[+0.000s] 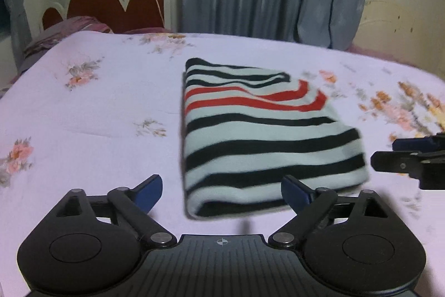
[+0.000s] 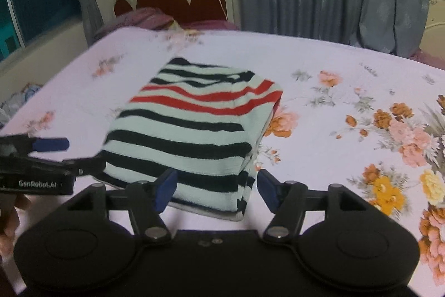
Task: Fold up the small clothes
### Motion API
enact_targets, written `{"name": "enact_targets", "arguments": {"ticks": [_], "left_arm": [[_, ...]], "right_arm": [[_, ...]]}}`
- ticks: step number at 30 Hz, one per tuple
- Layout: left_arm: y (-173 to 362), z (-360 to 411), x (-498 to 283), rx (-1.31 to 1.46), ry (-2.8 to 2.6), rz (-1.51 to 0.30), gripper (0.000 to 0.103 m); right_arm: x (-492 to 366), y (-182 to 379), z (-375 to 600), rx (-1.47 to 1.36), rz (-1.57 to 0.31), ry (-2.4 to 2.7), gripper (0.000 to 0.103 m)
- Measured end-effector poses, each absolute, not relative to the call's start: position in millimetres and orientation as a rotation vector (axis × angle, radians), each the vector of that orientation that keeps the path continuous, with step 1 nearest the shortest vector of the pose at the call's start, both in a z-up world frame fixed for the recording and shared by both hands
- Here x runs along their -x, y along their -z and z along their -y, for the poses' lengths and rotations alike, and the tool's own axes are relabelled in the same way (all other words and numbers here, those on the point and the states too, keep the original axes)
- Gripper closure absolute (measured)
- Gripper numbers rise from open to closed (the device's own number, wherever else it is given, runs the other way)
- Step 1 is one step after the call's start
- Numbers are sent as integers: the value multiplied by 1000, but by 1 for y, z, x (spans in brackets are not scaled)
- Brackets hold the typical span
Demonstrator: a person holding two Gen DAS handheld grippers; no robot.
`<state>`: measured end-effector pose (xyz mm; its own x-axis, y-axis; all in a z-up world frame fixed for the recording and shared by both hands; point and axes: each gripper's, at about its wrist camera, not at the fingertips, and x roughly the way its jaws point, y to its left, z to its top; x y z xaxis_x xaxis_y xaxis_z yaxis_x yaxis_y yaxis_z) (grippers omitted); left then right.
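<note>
On the bed (image 1: 83,116) the striped shirt (image 1: 264,135) lay folded into a neat rectangle, both the left gripper (image 1: 221,192) and right gripper (image 2: 217,189) spread and empty, so folding looked done.

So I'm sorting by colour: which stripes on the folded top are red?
The two stripes in the upper half of the folded top, towards its far end; every other stripe on it is black, on white cloth.
</note>
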<state>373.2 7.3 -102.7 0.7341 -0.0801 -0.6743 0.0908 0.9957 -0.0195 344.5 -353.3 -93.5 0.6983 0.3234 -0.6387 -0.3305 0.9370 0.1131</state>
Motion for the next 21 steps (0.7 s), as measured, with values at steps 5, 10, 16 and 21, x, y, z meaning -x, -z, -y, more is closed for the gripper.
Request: {"name": "enact_targets", "arguments": {"ticks": [5,10,16,21], "left_arm": [[76,4,-333,9,79,-677,0],[50,17,-291,-13,54,-633,0],[19,26,-237,-25,69,-584,0],[4,28,-193,-14,65,-559,0]], "right_arm": [[-317,79,365,7,-685,-314,1],[-284,64,379,9,-659,-235,1],[-229,43,393,-7,-608,-213,1],[-186,28,400,-8,-573,-206,1]]}}
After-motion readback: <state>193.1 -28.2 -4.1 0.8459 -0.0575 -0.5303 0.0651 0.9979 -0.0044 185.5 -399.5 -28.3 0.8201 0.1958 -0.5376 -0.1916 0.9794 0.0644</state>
